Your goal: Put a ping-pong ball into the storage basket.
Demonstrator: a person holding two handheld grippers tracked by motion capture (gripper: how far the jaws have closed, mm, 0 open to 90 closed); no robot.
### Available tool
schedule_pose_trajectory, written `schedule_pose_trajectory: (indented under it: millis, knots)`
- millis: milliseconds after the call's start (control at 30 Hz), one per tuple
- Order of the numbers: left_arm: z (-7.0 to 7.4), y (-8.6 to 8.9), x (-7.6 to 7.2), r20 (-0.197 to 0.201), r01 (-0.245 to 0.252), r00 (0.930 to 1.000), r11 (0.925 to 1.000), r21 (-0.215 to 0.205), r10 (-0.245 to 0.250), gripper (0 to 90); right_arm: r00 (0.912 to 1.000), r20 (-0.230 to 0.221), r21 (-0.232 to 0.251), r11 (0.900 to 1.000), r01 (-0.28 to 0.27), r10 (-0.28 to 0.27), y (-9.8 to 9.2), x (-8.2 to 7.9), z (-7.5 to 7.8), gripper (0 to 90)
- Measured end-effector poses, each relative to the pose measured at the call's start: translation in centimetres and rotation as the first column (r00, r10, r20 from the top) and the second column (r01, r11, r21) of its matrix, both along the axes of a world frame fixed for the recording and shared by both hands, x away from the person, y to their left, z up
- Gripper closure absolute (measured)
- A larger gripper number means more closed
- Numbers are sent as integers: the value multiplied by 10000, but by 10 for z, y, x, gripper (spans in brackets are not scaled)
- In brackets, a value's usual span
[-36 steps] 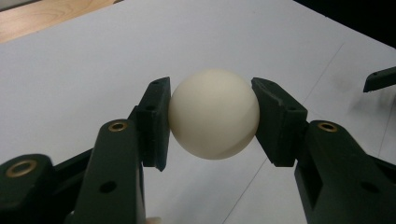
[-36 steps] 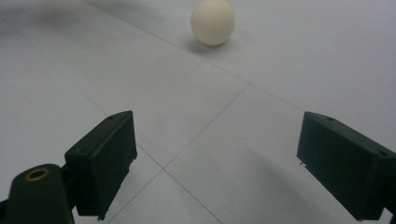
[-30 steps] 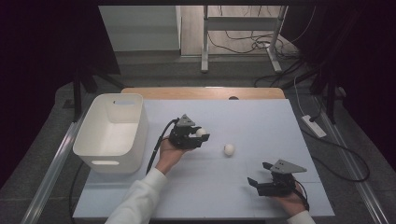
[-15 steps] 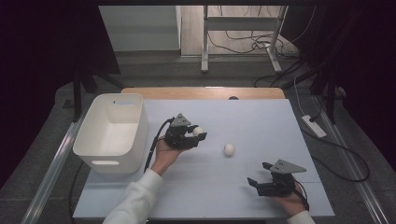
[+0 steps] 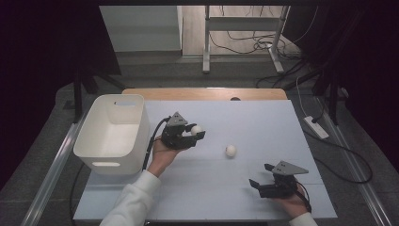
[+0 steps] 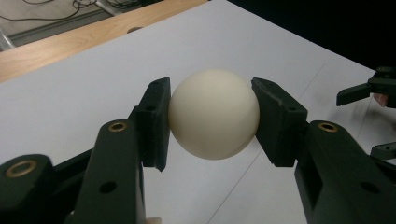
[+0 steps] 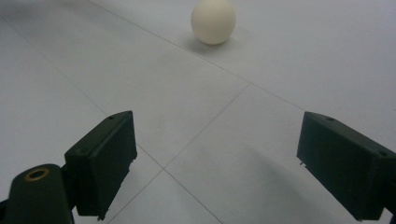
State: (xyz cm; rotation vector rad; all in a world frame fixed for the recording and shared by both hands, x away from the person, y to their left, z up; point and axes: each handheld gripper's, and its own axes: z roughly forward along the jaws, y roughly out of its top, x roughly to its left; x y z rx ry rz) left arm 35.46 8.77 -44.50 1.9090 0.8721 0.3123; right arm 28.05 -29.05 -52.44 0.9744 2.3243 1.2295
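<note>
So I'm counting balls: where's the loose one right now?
In the high view the loose ball lies on the table, right of centre, between the left gripper and the right gripper, touching neither.

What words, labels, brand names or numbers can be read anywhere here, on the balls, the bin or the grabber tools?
None can be read.
Held ball: plain, no print on the side that shows.
Ball on the table: plain.
White bin: no label seen on it.
Left gripper and right gripper: black, no markings legible.
Table: thin lines, no writing.
</note>
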Motion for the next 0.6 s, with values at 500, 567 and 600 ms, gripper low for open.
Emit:
schedule_pose_trajectory:
  millis: [500, 567, 600]
  knots:
    - [14, 13, -4, 284, -211, 9994, 9996, -204, 217, 501, 10000, 6, -12, 10000, 4, -4, 0, 0, 0, 119]
    - [15, 14, -5, 296, -223, 9993, 9995, -205, 229, 501, 10000, 20, -15, 10000, -1, 1, 0, 0, 0, 119]
    - [15, 14, -5, 312, -233, 9992, 9995, -217, 240, 501, 10000, 21, -9, 10000, 0, 0, 0, 0, 0, 119]
